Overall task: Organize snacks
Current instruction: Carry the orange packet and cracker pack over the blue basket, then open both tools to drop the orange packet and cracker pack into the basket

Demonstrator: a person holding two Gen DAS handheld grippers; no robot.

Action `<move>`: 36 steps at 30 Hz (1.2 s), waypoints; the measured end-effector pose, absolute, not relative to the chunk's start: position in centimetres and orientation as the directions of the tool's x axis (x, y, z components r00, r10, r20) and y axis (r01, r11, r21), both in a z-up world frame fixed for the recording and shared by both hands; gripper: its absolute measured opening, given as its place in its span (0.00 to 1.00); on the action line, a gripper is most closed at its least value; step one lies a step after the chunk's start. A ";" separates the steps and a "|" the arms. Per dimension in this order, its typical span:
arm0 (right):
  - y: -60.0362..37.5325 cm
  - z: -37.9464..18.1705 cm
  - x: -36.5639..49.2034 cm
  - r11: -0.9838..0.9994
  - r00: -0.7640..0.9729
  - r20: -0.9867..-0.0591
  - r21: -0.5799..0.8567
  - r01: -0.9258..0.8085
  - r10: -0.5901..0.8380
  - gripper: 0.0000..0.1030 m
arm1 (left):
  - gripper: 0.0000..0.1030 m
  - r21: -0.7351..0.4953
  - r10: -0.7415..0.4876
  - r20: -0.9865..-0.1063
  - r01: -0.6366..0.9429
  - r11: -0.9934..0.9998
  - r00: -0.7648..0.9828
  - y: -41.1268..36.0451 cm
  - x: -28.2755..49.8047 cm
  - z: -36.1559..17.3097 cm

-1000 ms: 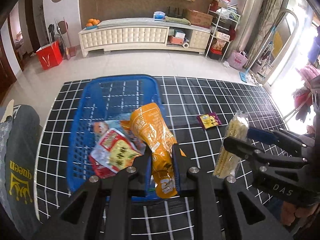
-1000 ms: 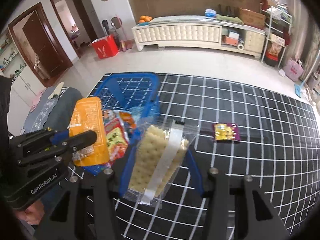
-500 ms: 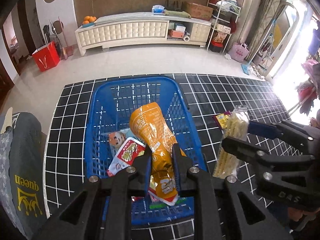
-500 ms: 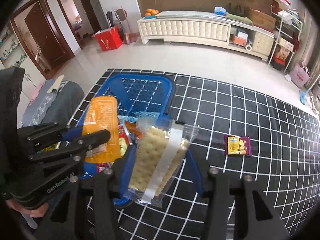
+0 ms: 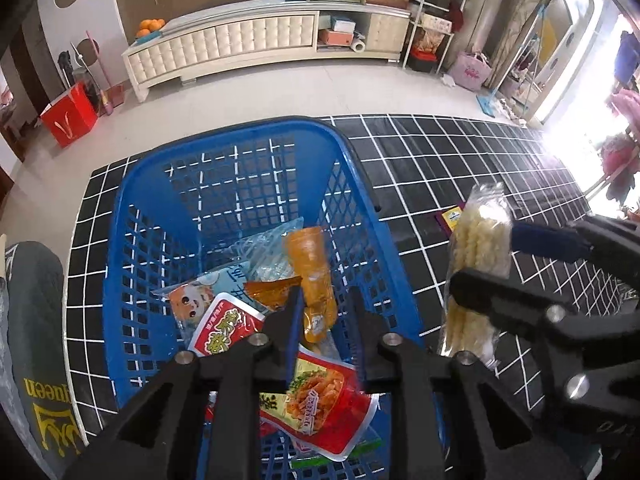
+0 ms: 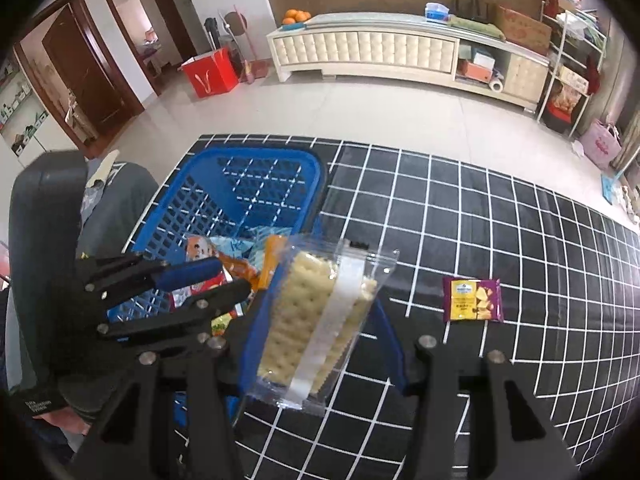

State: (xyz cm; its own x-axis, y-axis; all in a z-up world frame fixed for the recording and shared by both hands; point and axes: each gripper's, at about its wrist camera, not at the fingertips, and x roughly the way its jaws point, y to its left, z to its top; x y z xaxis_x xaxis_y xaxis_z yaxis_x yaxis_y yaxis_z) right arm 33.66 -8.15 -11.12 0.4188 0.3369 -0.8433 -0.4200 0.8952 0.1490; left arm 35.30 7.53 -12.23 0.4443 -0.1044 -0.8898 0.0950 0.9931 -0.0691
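Note:
A blue plastic basket (image 5: pixel 224 148) (image 6: pixel 296 160) stands on the black grid mat and holds several snack packets. My left gripper (image 5: pixel 324 304) (image 6: pixel 228 276) is open above the basket. An orange packet (image 5: pixel 314 276) lies loose among the snacks just beyond its fingertips. My right gripper (image 6: pixel 320 316) (image 5: pixel 480 260) is shut on a clear pack of crackers (image 6: pixel 316 320) (image 5: pixel 476 264), held right of the basket. A small purple-and-yellow packet (image 6: pixel 472 299) lies on the mat further right.
A grey cushion marked "queen" (image 5: pixel 32 344) lies left of the basket. Beyond the mat (image 6: pixel 520 220) is tiled floor, with a white cabinet (image 5: pixel 256 44), a red bag (image 5: pixel 70 118) and shelves along the far wall.
My left gripper opened and let go of the orange packet, which dropped into the basket. The view moved further over the basket. My right gripper still holds the crackers.

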 end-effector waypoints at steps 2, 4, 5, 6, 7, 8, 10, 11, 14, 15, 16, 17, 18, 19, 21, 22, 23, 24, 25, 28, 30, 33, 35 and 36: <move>-8.2 -10.8 33.4 0.894 0.425 -0.839 0.148 -0.422 0.340 0.54 | 0.25 -0.076 -0.108 -0.886 0.089 0.993 0.450 7.7 35.1 -12.0; -8.0 -10.3 33.0 0.893 0.430 -0.836 0.144 -0.427 0.341 0.54 | 0.25 -0.079 -0.108 -0.885 0.082 0.993 0.453 8.0 34.8 -11.7; -7.9 -10.1 32.8 0.892 0.433 -0.835 0.141 -0.429 0.340 0.54 | 0.25 -0.076 -0.103 -0.883 0.077 0.994 0.458 8.2 34.6 -11.4; -7.8 -9.9 32.6 0.892 0.436 -0.833 0.138 -0.431 0.340 0.54 | 0.25 -0.075 -0.100 -0.880 0.073 0.995 0.464 8.6 34.2 -11.1; -7.6 -9.7 32.4 0.891 0.438 -0.832 0.137 -0.433 0.341 0.54 | 0.25 -0.075 -0.098 -0.878 0.068 0.995 0.469 8.8 34.0 -10.8; -7.3 -9.3 32.2 0.889 0.440 -0.830 0.135 -0.438 0.343 0.54 | 0.25 -0.077 -0.097 -0.874 0.062 0.995 0.477 9.3 33.5 -10.5; -6.8 -8.8 31.8 0.885 0.445 -0.827 0.129 -0.447 0.345 0.54 | 0.25 -0.076 -0.092 -0.868 0.053 0.996 0.487 9.9 32.8 -9.8; -6.4 -8.5 31.6 0.883 0.447 -0.825 0.126 -0.453 0.347 0.54 | 0.25 -0.074 -0.090 -0.865 0.051 0.996 0.493 10.2 32.5 -9.5; -5.1 -8.0 31.2 0.874 0.448 -0.821 0.119 -0.471 0.354 0.54 | 0.31 -0.066 -0.077 -0.853 0.040 0.997 0.516 11.3 31.3 -8.3; -4.3 -7.8 31.1 0.869 0.445 -0.821 0.119 -0.479 0.358 0.54 | 0.31 -0.064 -0.073 -0.848 0.036 0.997 0.525 11.7 30.9 -8.0; -3.9 -7.8 31.1 0.866 0.442 -0.821 0.120 -0.485 0.362 0.54 | 0.32 -0.060 -0.068 -0.844 0.033 0.998 0.532 12.2 30.5 -7.6; -3.3 -7.8 31.1 0.863 0.439 -0.821 0.121 -0.491 0.365 0.54 | 0.32 -0.054 -0.061 -0.840 0.030 0.998 0.538 12.6 30.1 -7.3; -2.6 -7.8 31.1 0.858 0.434 -0.822 0.122 -0.498 0.369 0.54 | 0.32 -0.042 -0.048 -0.836 0.023 0.999 0.546 13.1 29.7 -7.0; -2.1 -7.8 31.0 0.854 0.430 -0.823 0.122 -0.506 0.372 0.54 | 0.33 -0.033 -0.038 -0.834 0.018 0.999 0.550 13.6 29.4 -6.8; -0.7 -8.0 31.1 0.846 0.422 -0.827 0.115 -0.521 0.372 0.54 | 0.38 -0.019 -0.019 -0.827 0.006 1.000 0.562 14.7 28.9 -6.5; -0.2 -8.2 31.2 0.843 0.418 -0.830 0.112 -0.526 0.371 0.54 | 0.38 -0.016 -0.012 -0.824 -0.001 1.000 0.567 15.3 28.6 -6.4; 0.4 -8.4 31.3 0.841 0.412 -0.833 0.111 -0.530 0.370 0.54 | 0.38 -0.016 -0.009 -0.821 -0.007 1.000 0.570 15.8 28.4 -6.3; 1.1 -8.5 31.4 0.837 0.405 -0.836 0.111 -0.536 0.370 0.54 | 0.38 -0.018 -0.004 -0.820 -0.019 1.000 0.573 16.7 28.1 -6.3; 1.4 -8.6 31.5 0.835 0.401 -0.837 0.112 -0.539 0.371 0.54 | 0.38 -0.019 0.000 -0.820 -0.027 0.999 0.573 17.1 28.1 -6.3; 3.0 -9.3 32.2 0.825 0.370 -0.849 0.125 -0.552 0.376 0.54 | 0.39 -0.019 0.017 -0.825 -0.058 0.998 0.566 18.8 27.8 -6.5; 3.7 -9.8 32.8 0.820 0.342 -0.858 0.146 -0.554 0.384 0.54 | 0.39 -0.020 0.027 -0.826 -0.076 0.997 0.562 19.8 27.7 -6.7; 5.1 -10.8 33.7 0.821 0.343 -0.871 0.112 -0.559 0.352 0.54 | 0.39 -0.018 0.036 -0.831 -0.092 0.996 0.554 21.1 27.8 -7.1; 5.5 -11.4 34.4 0.824 0.326 -0.878 0.122 -0.553 0.350 0.54 | 0.39 -0.010 0.045 -0.837 -0.098 0.995 0.545 21.6 28.0 -7.5; 5.7 -11.7 34.7 0.824 0.317 -0.881 0.129 -0.552 0.351 0.54 | 0.39 -0.005 0.050 -0.839 -0.100 0.995 0.542 21.9 28.1 -7.7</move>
State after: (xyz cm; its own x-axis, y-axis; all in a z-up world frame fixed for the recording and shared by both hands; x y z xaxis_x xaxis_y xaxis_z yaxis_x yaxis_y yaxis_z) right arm 34.73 5.72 -11.67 0.3170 0.3506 -0.8812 -0.5520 0.8238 0.1291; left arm 28.11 21.88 -7.66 0.5423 0.0503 -0.8387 -0.1004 0.9949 -0.0052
